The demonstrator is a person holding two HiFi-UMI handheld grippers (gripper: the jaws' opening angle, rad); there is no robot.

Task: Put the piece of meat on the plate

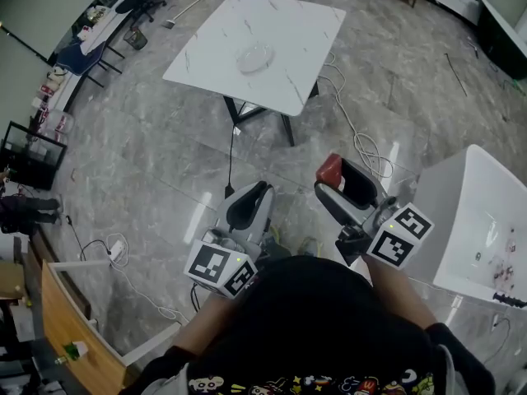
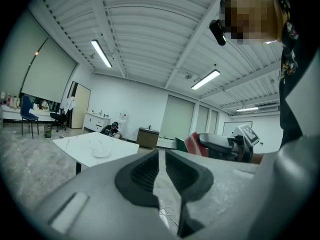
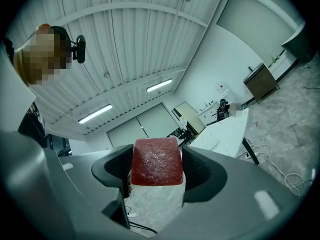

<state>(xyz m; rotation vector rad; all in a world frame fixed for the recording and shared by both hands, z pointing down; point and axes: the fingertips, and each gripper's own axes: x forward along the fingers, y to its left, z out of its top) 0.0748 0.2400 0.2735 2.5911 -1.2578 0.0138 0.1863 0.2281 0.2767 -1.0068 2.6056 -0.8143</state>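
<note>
A red slab of meat (image 3: 156,161) sits clamped between the jaws of my right gripper (image 3: 156,169); in the head view the meat (image 1: 329,169) shows at the tip of the right gripper (image 1: 336,178), held in the air over the floor. The clear glass plate (image 1: 254,58) lies on a white marble table (image 1: 206,56) well ahead of both grippers; it also appears as the plate (image 2: 101,153) in the left gripper view. My left gripper (image 1: 254,197) is shut with nothing in it, its jaws nearly touching (image 2: 161,170).
A white cabinet or counter (image 1: 469,220) stands at my right. Cables (image 1: 362,142) trail across the grey marble floor between me and the table. Desks, chairs and a wooden unit (image 1: 74,319) line the left side.
</note>
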